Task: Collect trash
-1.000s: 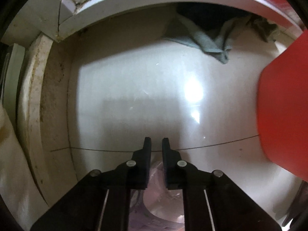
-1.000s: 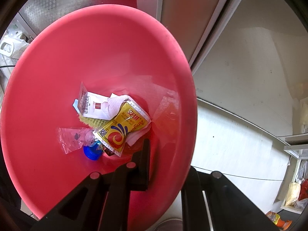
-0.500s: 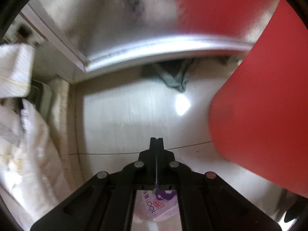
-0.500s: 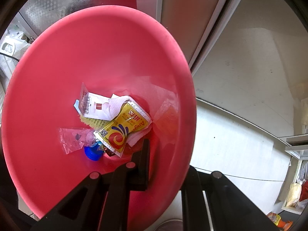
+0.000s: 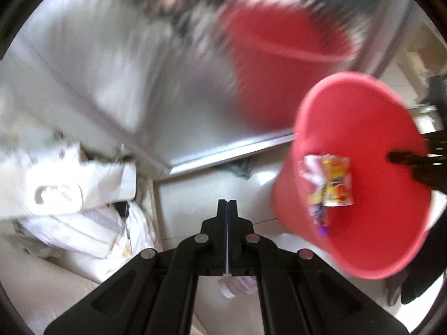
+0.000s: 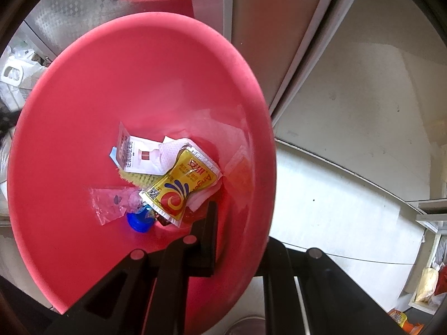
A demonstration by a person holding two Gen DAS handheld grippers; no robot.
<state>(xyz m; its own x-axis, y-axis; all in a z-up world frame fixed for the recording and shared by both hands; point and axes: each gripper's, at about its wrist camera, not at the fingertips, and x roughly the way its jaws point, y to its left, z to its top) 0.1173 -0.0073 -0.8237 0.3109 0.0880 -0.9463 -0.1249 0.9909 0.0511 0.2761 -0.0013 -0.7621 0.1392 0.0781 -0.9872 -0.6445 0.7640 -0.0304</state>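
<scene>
Left hand-held gripper (image 5: 227, 205) pinching mostly hidden wrapper (image 5: 237, 286), right hand-held gripper (image 6: 240, 234) clamping red bucket (image 6: 259, 128) rim, outer finger hidden

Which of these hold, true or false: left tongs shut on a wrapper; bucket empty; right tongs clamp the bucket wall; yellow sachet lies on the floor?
1. The left tongs are shut on a thin wrapper. True.
2. The red bucket is empty. False: it holds a yellow sachet, a blue cap and other trash.
3. The right tongs clamp the bucket wall. True.
4. The yellow sachet lies on the floor. False: it lies inside the bucket.
</scene>
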